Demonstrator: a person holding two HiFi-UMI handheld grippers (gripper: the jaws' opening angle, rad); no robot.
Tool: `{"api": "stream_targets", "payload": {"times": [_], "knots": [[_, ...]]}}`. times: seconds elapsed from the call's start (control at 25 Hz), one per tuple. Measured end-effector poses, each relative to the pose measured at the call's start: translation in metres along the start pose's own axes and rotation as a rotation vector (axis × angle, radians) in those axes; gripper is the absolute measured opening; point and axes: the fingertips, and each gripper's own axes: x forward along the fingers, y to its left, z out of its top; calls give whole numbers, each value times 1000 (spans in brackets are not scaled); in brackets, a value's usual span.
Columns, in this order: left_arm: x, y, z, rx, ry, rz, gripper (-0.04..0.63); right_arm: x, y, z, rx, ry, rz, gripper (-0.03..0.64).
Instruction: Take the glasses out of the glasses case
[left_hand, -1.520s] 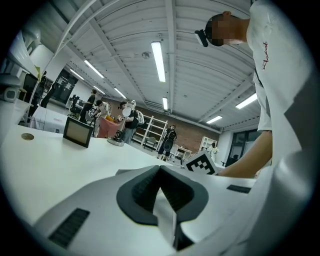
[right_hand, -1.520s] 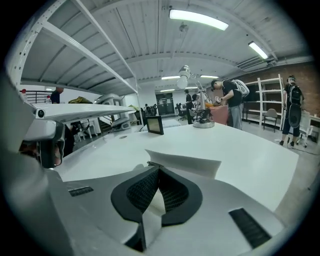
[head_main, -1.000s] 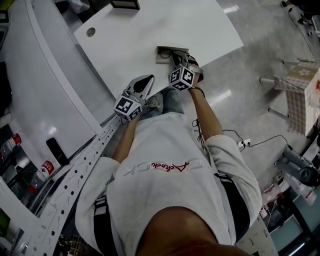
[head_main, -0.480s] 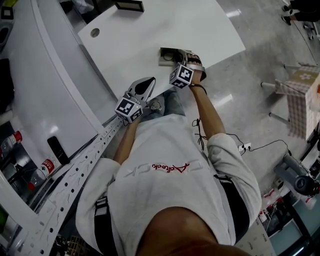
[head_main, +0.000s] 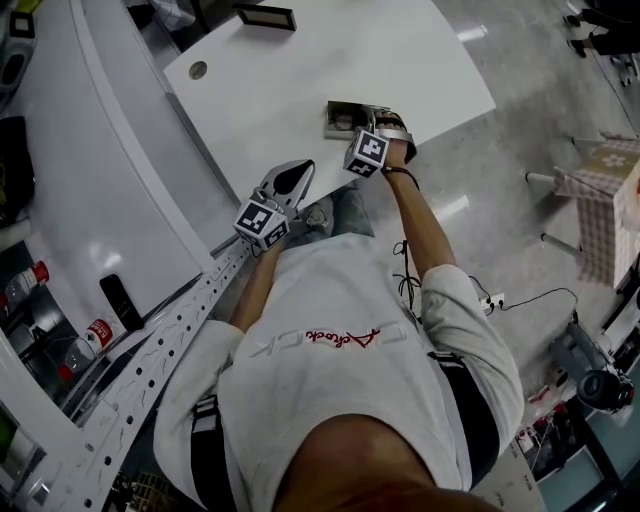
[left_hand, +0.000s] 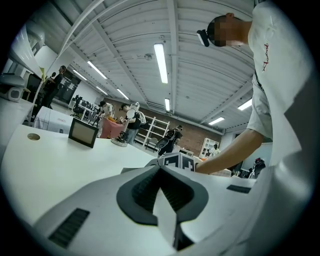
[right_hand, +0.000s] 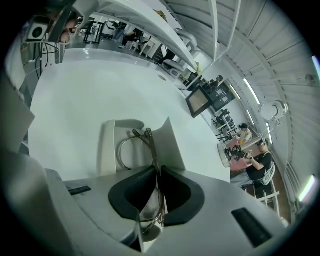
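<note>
**Table** (head_main: 300, 70): white, with a curved edge. A round hole (head_main: 198, 70) sits near its far corner, and a small dark screen (left_hand: 82, 132) stands beyond it.

**Case** (right_hand: 107, 145): pale and lying open on the table near the person's edge. In the head view the right gripper and its marker cube (head_main: 367, 152) cover part of it.

**Glasses** (right_hand: 150, 145): thin metal frame. One end rests in the open case and the other runs back between the right gripper's pads. They seem partly raised from the case, though the wide-angle view makes this hard to judge.

**Right gripper** (right_hand: 156, 175): clenched on the glasses' frame, directly over the case.

**Left gripper** (left_hand: 160, 170): jaws pressed together with nothing between them. It is held at the table's near edge, beside the right gripper and apart from the case.

**Surroundings, left of the person:**
- A perforated white rail (head_main: 150, 350).
- Two bottles with red caps (head_main: 35, 275).
- A flat black slab (head_main: 120, 302).

**Surroundings, right of the person:**
- A stand under a checked cloth (head_main: 600, 200).
- A cable on the grey floor (head_main: 520, 300).
- Several people and shelves stand far back in the hall.

**Writing:**
- Red script across the person's white shirt (head_main: 340, 340), not legible from this angle.
- Black-and-white square markers on both cubes.
- Bottle labels too small to read.
</note>
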Motion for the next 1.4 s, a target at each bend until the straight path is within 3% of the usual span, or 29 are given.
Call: {"api": "stream_targets", "payload": {"times": [0.2,0.48,0.72,0.96,1.28,1.4], "knots": [[-1,1,2,-2,-2,0,14,-1,-2,-2,-22,10,-2,20],[-2,-5,3,18,-5,-21,14,-19,-12,8,-56,-23,-80,20],[-5,-13,7,28,-12,-47,14,-43,-17,19,45,-76,-113,18],[-5,-25,16,46,-32,-78,14,-73,-33,27,325,-165,-137,17],[-5,-33,31,77,-70,-111,14,-103,-66,19,1035,-428,-108,17],[-9,-35,31,78,-72,-111,14,-113,-68,14,1231,-528,-87,17]]}}
